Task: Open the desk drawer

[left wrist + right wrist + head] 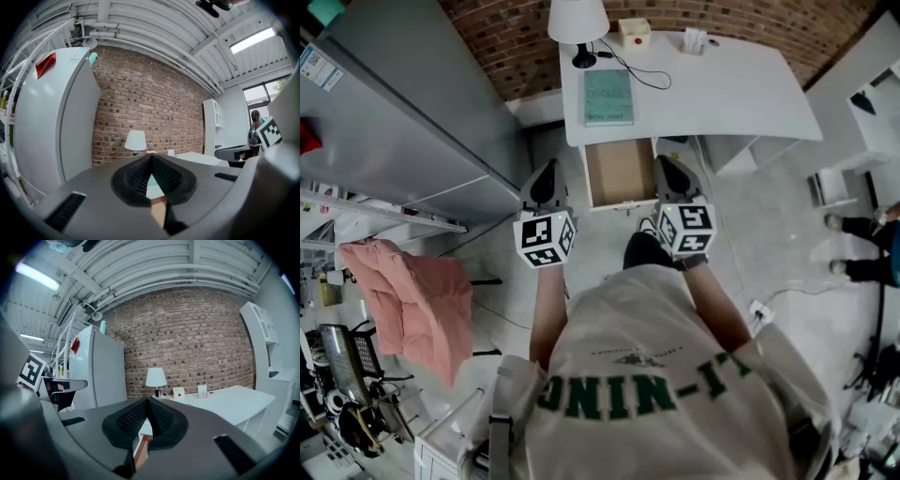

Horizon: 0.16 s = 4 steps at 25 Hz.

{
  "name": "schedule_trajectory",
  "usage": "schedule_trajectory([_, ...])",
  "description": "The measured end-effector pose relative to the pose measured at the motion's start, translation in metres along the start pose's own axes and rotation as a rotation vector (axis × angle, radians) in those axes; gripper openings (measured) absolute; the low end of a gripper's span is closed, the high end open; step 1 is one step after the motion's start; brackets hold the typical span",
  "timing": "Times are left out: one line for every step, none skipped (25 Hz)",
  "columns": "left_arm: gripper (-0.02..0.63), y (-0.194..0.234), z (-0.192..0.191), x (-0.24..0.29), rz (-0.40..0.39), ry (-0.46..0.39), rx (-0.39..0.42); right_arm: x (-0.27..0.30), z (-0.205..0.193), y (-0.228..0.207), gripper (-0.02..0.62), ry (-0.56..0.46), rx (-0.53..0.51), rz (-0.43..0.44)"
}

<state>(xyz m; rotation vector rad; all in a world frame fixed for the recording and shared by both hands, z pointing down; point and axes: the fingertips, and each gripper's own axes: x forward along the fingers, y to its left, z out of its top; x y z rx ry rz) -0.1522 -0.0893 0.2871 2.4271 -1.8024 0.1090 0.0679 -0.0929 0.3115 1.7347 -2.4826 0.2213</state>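
Note:
The white desk (741,89) stands against the brick wall, and its drawer (621,172) is pulled out, showing a bare wooden inside. My left gripper (548,169) hovers just left of the drawer's front, shut with nothing in it. My right gripper (666,162) hovers just right of the drawer's front, also shut and holding nothing. In the left gripper view the pads of my left gripper (151,160) meet, with the drawer's wood (158,213) showing below them. In the right gripper view my right gripper (146,402) is likewise closed above the drawer (142,451).
On the desk are a white lamp (578,19), a teal book (608,97), a small box with a red button (635,33) and a cable. A tall grey fridge (403,103) stands to the left. A pink jacket (417,305) hangs lower left. Another person's feet (853,246) show at the right.

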Motion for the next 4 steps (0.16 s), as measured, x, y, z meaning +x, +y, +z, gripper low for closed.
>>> schedule_trajectory([0.002,0.0025,0.0001,0.0026,0.004,0.001,0.001,0.0028,-0.0004,-0.0007,0.003,0.002,0.001,0.001])
schedule_trajectory([0.002,0.0050,-0.0003,0.0052,0.007,0.003,0.001,0.0058,-0.0009,-0.0010,0.003,0.005,0.005,0.001])
schedule_trajectory([0.002,0.0073,-0.0011,0.0076,0.009,0.006,0.001,0.0088,-0.0015,-0.0010,0.003,0.008,0.009,0.002])
schedule_trajectory([0.002,0.0095,-0.0021,0.0100,0.011,0.009,0.001,0.0118,-0.0023,-0.0009,0.003,0.012,0.015,0.003])
